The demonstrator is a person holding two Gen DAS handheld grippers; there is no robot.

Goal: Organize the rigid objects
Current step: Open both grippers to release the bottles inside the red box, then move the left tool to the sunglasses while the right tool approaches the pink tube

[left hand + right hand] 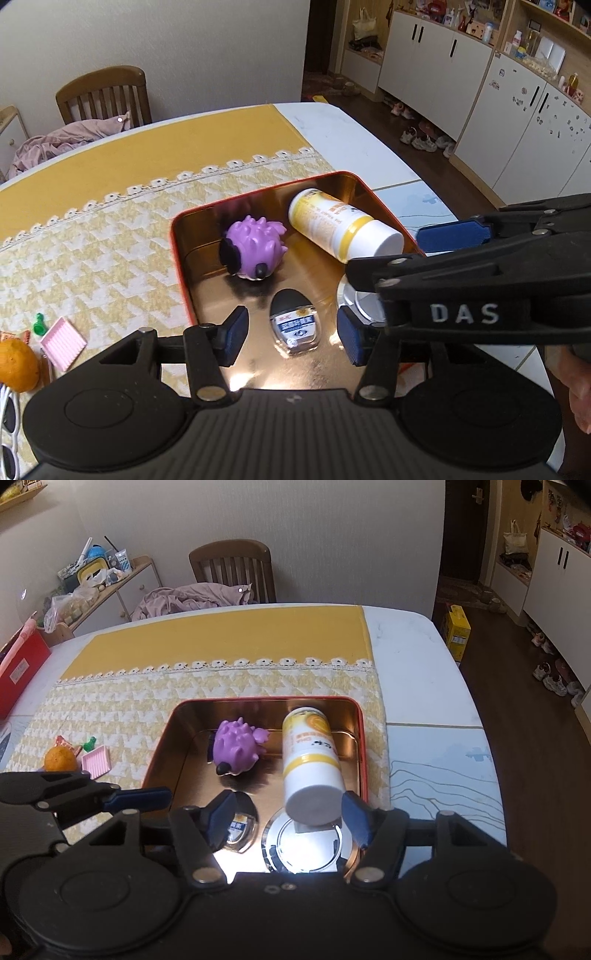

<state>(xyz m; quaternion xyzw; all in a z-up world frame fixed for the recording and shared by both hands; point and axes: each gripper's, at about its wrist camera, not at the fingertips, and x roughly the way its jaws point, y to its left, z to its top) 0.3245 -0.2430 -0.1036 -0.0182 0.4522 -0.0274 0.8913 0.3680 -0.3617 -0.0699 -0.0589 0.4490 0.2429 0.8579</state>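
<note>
Two tools hover over the red-rimmed tin (177,236), both with jaws apart and gripping nothing. Between the pads of the left tool (291,338), lower down on the gold floor, lies the small clear bottle with a dark cap (293,325), touched by neither pad. Between the spread pads of the right tool (290,818) shows the white cap end of the yellow-and-white bottle (310,757), which lies on its side in the tin, with a round silver lid (306,843) under it; whether the pads touch the bottle cannot be told. Beyond both tools the purple spiky toy (255,245) sits in the tin. Left of the tin, on the counter's yellow cloth (221,642), lie a pink comb-like piece (62,341) and an orange (16,365).
</note>
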